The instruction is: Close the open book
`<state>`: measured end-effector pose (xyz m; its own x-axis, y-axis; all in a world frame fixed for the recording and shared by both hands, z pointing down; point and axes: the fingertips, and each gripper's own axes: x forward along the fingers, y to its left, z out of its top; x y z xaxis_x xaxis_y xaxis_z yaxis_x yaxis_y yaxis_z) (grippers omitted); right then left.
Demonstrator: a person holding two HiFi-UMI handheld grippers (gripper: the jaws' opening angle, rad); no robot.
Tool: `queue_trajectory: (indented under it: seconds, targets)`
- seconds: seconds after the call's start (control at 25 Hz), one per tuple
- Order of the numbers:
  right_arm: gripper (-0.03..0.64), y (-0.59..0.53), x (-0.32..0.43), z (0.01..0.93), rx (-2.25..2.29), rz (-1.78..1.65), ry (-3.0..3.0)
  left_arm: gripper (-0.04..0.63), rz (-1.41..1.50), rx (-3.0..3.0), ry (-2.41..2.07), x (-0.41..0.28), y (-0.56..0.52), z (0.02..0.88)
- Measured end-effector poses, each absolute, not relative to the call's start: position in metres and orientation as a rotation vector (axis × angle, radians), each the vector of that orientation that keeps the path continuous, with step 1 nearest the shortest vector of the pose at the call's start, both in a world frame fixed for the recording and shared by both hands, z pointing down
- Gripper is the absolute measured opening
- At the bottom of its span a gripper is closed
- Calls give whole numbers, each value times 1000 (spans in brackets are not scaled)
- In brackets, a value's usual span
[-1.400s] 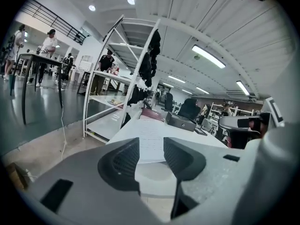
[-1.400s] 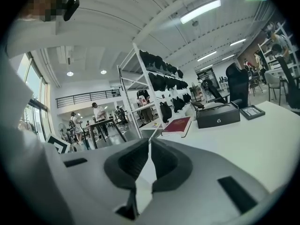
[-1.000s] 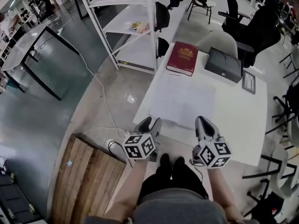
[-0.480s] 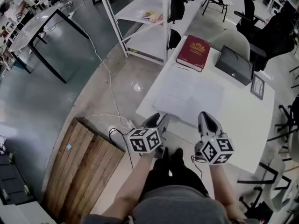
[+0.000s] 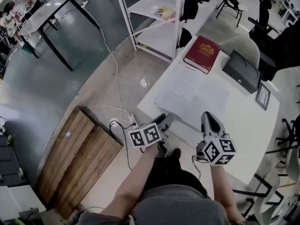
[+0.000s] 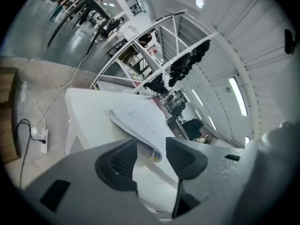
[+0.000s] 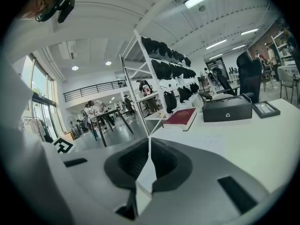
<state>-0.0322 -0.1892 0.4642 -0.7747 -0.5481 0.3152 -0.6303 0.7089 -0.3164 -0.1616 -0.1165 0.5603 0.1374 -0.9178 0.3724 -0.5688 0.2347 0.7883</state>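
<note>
The open book [image 5: 192, 93] lies flat with its white pages up on the left half of the white table [image 5: 239, 125]. In the left gripper view its near corner [image 6: 140, 121] shows just past the jaws. My left gripper [image 5: 165, 118] [image 6: 151, 154] is open at the table's near left edge, close to that corner, with nothing between the fingers. My right gripper [image 5: 208, 117] [image 7: 149, 149] is shut and empty; it hovers low over the near edge, to the right of the book. The pages [image 7: 197, 144] lie ahead of it.
A closed red book [image 5: 202, 54] [image 7: 180, 117], a black box [image 5: 241, 72] [image 7: 228, 108] and a small frame [image 5: 262, 96] sit along the far side. White shelving [image 5: 159, 13] stands beyond the table. A wooden board [image 5: 75, 158] and a power strip [image 5: 123, 122] lie on the floor at left.
The head view has swung so the table sits further right and up. Both grippers stay at the near edge; the left one has turned a little and edged toward the book's corner.
</note>
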Motion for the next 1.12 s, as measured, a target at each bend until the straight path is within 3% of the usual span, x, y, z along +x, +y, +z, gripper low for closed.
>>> queue_trajectory:
  seconds: [1.12]
  targets:
    - [17, -217, -25, 466, 923, 624, -2705, 183, -801, 1165, -1336, -166, -153, 582]
